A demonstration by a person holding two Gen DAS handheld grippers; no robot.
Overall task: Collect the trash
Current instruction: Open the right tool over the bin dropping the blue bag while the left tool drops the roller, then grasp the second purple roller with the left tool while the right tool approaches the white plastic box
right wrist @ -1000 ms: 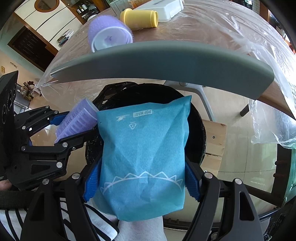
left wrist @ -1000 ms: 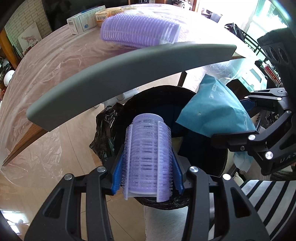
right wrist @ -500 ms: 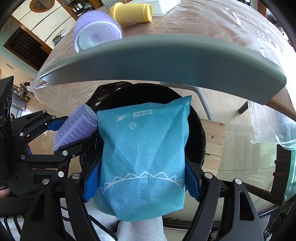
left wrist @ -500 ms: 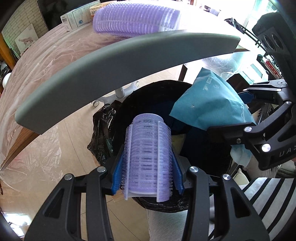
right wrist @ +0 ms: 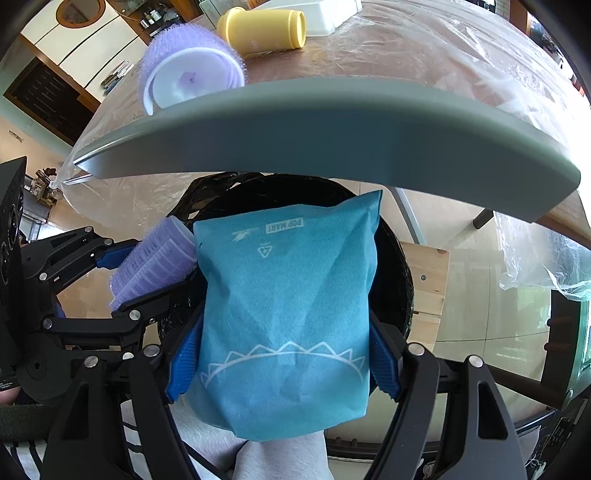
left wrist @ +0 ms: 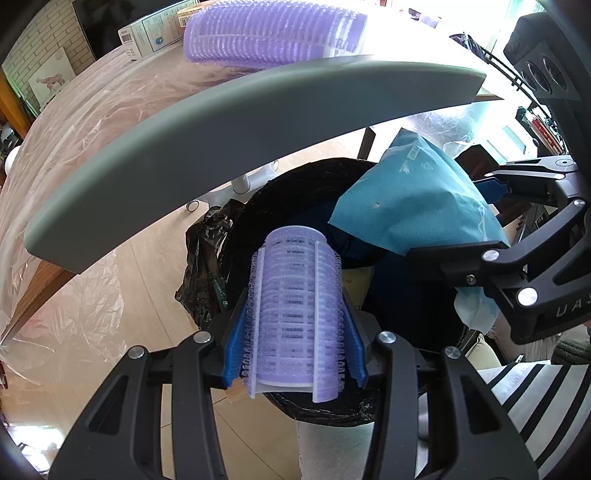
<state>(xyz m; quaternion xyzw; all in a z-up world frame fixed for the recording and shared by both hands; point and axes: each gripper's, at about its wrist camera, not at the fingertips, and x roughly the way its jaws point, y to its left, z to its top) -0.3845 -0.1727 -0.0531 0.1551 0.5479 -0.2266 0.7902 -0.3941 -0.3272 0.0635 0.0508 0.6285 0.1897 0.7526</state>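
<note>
A: Delta vs one second back? Anything released?

B: Nothing released. The purple hair roller [left wrist: 297, 310] is pinched between the jaws of the left gripper [left wrist: 295, 332], low centre of the left wrist view, same as in the earlier frames. The blue pouch [right wrist: 286, 317] is clamped between the jaws of the right gripper [right wrist: 284, 354], centre of the right wrist view, grip width unchanged.

A: So what is changed?

B: Framing only. The grey bench edge [left wrist: 236, 147] and the second purple roller [left wrist: 269, 33] lying on it are seen larger and nearer the top of the left wrist view than before; the same is noted in the right wrist view, where the roller sits upper left beside the yellow cup [right wrist: 264, 27]. A small shift of both cameras is indicated, no drop.

A: Position relative to the bin?

B: Both items are held above the black-lined bin [left wrist: 295, 192]. The held roller is seen over its near rim, the pouch over the right part of the opening. Contact with the liner cannot be told; the pouch appears clear of it.

A: Meaning for the task?

B: Transport is judged done, release is not yet made. Opening of both jaws is all that seems to be needed. The roller sits close to the rim, so a bounce out onto the floor is a possible risk. One roller, the cup and a white box [left wrist: 151, 31] are left on the bench; whether all count as trash cannot be told.
</note>
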